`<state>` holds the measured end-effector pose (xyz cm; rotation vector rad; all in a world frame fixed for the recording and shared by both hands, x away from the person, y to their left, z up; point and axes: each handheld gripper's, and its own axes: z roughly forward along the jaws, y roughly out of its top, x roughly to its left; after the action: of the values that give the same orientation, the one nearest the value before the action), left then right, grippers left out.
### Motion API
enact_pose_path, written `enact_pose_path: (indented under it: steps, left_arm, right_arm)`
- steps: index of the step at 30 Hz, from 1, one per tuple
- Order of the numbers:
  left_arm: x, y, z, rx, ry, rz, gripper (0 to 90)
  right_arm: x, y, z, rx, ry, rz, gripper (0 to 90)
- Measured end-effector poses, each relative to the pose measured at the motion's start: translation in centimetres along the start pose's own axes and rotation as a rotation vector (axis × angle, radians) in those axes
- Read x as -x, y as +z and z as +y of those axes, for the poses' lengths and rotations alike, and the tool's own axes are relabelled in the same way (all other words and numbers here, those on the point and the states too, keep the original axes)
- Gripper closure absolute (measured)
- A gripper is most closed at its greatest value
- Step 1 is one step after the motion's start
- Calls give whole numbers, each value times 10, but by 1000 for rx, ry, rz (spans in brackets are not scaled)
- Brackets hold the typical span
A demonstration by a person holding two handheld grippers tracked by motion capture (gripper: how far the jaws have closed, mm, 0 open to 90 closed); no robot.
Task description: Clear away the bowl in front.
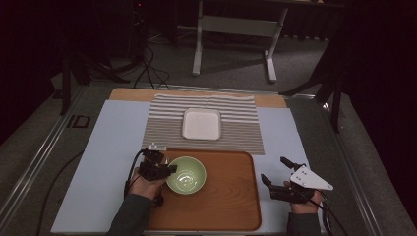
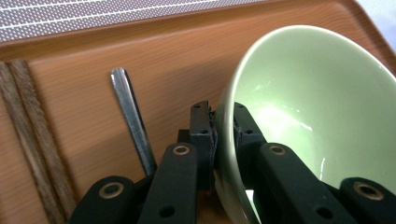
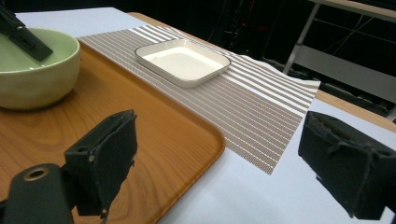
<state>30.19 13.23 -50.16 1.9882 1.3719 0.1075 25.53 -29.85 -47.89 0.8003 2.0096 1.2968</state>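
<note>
A pale green bowl [image 1: 187, 175] [image 2: 317, 107] [image 3: 32, 70] stands on the left part of a wooden tray [image 1: 231, 206] [image 2: 163, 56] [image 3: 154, 135]. My left gripper [image 1: 164, 169] [image 2: 219, 112] is shut on the bowl's left rim, one pad outside the wall and one inside. My right gripper [image 1: 273, 168] [image 3: 219, 140] is held open just right of the tray's right edge, over the pale blue mat [image 1: 113, 147], with nothing between its pads.
A white square dish [image 1: 201, 124] [image 3: 182, 60] sits on a striped placemat [image 1: 246, 128] [image 3: 261, 107] beyond the tray. A metal utensil handle [image 2: 133, 116] and brown chopsticks [image 2: 32, 154] lie on the tray left of the bowl. A table frame [image 1: 236, 29] stands on the floor behind.
</note>
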Motion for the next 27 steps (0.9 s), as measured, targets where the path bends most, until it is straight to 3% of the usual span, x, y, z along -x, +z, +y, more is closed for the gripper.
enact_pose_path:
  steps: [3,6,17,23,27]
  left_arm:
    - [-2,0,0,3,2,-15,823]
    - [-5,-3,-1,24,-15,-54,734]
    - [-1,-8,3,75,16,-10,567]
    - [-4,-11,4,123,27,-46,529]
    - [-4,-15,6,156,43,-43,522]
  right_arm:
    - [0,0,0,0,1,-1,112]
    - [0,0,0,-2,1,-1,112]
    - [0,-1,0,-1,2,-3,112]
    - [1,-1,0,-2,0,-4,112]
    - [1,-1,-1,-2,1,-7,112]
